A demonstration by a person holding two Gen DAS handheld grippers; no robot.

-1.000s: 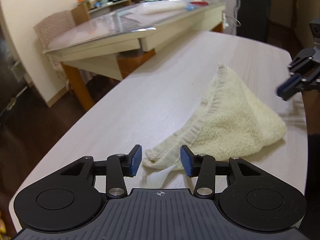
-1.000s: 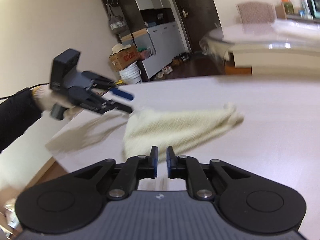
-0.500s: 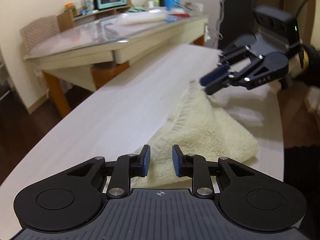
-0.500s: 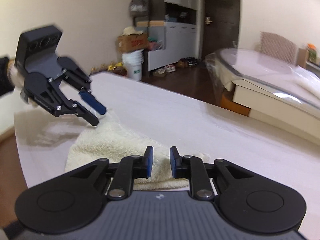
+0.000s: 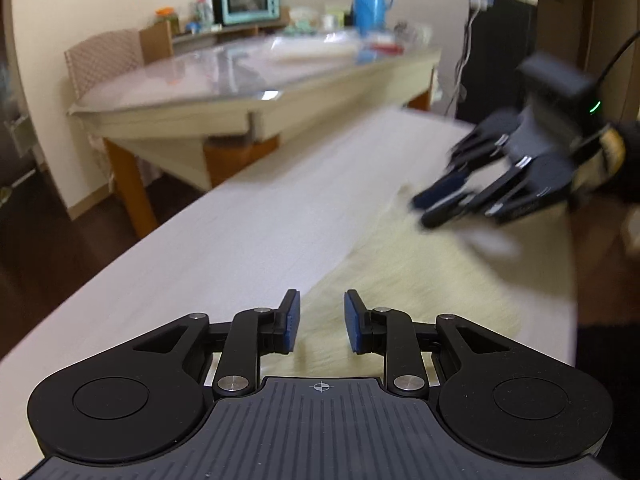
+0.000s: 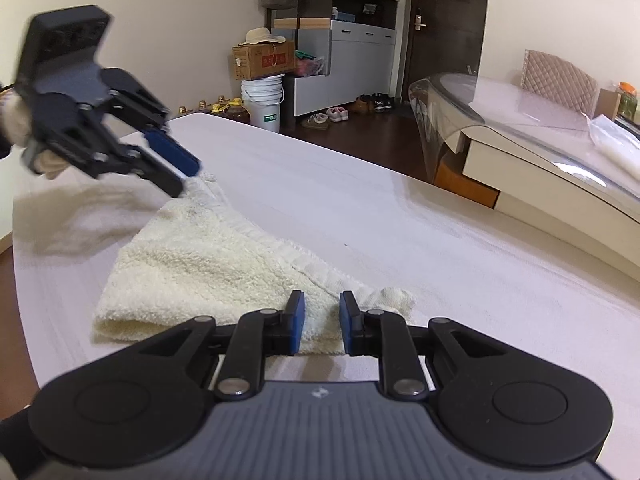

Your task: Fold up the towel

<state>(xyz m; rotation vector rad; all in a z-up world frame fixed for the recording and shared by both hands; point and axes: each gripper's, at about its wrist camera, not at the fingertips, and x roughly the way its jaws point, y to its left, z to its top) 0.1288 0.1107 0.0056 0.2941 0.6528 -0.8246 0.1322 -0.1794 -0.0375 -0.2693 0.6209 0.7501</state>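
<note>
Pale table (image 5: 224,240) fills the left wrist view; the left gripper (image 5: 318,322) is seen parted over the blurry towel (image 5: 420,280). In the right wrist view, the right gripper (image 6: 320,328) is parted too, nothing pinched, with towel (image 6: 208,264) lower center.

cream walls (image 6: 180,20), dark wood floor (image 6: 360,136), glass-topped side table (image 5: 224,80)

The left gripper (image 5: 318,322) has narrowed its jaws and slid onto one corner of the cream fluffy terry towel (image 6: 208,268). The right gripper (image 6: 322,328), its jaws slightly wider, has swung over the opposite corner.
</note>
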